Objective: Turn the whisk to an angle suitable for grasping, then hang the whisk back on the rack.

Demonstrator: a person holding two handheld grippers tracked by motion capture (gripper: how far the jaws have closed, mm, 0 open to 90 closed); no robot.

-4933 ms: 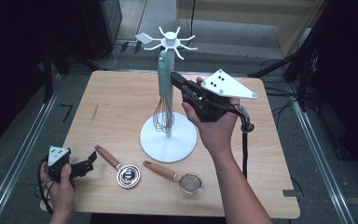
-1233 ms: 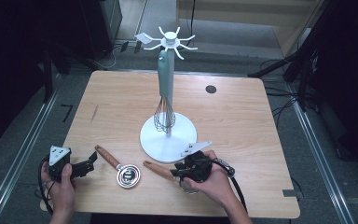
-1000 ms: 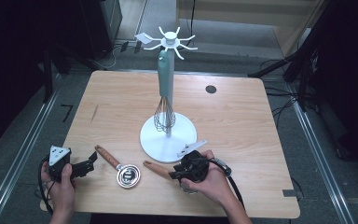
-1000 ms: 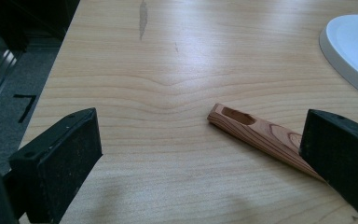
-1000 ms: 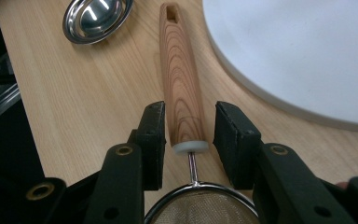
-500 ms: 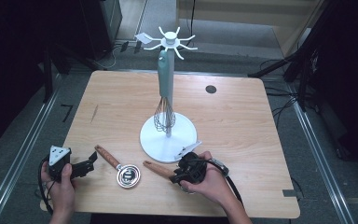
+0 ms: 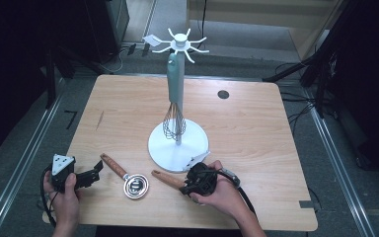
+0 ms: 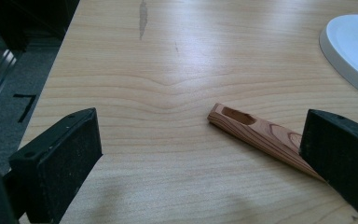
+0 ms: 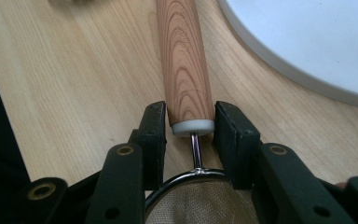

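Note:
A small mesh strainer with a wooden handle (image 7: pixel 165 177) lies near the table's front edge, just in front of the white stand. My right gripper (image 7: pixel 192 183) is shut on it. In the right gripper view the pads (image 9: pixel 156 126) clamp the handle (image 9: pixel 184 65) at its white collar, with the mesh bowl (image 9: pixel 200 205) just behind them. My left gripper (image 7: pixel 91 174) rests open at the front left. Its jaws point at the wooden handle (image 8: pixel 256 133) of a small metal measuring cup (image 7: pixel 134 186). That handle's tip lies near one of the left gripper's (image 8: pixel 200 126) pads, untouched.
A white utensil stand (image 7: pixel 177 148) with a round base and spoked top rises mid-table, and a teal-handled whisk (image 7: pixel 173 94) hangs from it. Its base (image 9: pixel 317 42) lies close beside the strainer handle. A dark round hole (image 7: pixel 223 94) marks the table's far right.
Since the oldest frame my right hand has come down from the hanging whisk to the strainer. Over the last second it edged left along it. The left hand kept still.

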